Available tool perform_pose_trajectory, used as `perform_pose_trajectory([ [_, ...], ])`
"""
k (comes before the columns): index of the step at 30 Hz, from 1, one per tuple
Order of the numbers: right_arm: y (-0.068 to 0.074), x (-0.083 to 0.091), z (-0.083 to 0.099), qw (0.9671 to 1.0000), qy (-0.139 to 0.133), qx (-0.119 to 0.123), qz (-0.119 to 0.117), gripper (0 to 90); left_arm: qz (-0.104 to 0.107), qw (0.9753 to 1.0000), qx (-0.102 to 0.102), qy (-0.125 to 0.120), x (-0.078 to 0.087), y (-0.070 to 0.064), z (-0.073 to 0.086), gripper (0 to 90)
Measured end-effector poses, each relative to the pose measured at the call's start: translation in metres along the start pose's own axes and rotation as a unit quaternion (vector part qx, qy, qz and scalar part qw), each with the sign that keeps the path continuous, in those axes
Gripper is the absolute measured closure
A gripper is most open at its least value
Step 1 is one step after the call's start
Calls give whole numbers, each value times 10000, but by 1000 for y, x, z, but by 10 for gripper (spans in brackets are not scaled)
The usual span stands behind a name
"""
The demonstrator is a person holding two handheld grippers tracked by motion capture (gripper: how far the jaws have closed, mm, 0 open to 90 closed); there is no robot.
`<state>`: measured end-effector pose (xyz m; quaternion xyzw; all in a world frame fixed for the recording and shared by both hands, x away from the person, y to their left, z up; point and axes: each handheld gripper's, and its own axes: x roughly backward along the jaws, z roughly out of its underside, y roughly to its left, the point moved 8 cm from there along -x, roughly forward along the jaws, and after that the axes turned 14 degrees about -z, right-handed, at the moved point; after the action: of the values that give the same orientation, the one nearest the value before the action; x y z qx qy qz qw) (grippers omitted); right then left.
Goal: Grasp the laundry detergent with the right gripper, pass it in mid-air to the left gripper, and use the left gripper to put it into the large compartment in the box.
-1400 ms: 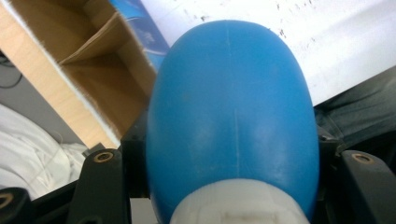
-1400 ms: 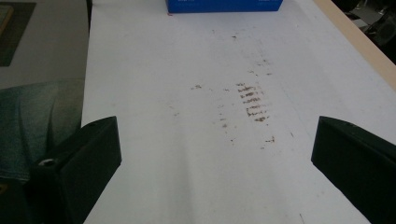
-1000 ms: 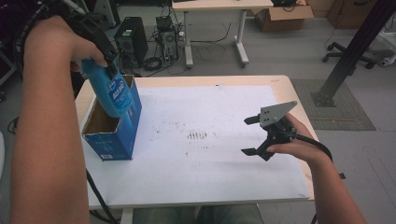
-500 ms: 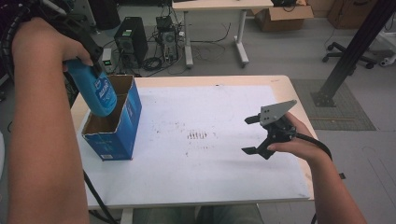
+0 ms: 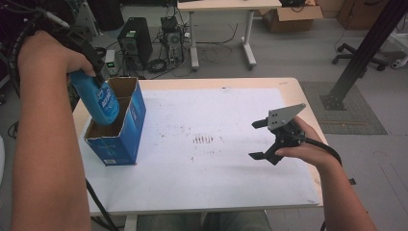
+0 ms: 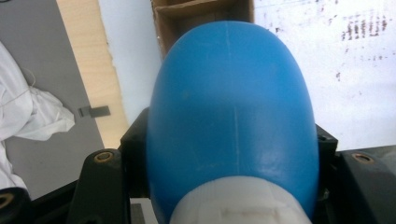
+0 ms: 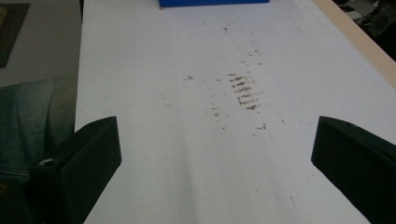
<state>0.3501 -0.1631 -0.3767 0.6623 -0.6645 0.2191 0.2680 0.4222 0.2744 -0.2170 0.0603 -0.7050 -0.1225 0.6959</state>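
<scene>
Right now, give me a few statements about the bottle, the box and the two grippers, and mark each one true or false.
1. The left gripper is clamped on a blue bottle. True.
2. The bottle lies flat on the table. False: it is held tilted over the open top of the blue box.
3. The right gripper holds a cup. False: its jaws stand wide apart with nothing between them.
4. The box stands at the left side of the white table top, its top open. True.
5. The right gripper touches the box. False: it is well apart, at the table's right side.
</scene>
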Motion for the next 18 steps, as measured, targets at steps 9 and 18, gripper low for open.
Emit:
perform_pose_trajectory([
  [9,1,0,2,10000,-25,13,13,17,-13,10000,-18,29,-24,1,0,387],
  [18,3,-5,2,10000,11,24,-22,17,-132,9999,5,48,-45,-3,0,388],
])
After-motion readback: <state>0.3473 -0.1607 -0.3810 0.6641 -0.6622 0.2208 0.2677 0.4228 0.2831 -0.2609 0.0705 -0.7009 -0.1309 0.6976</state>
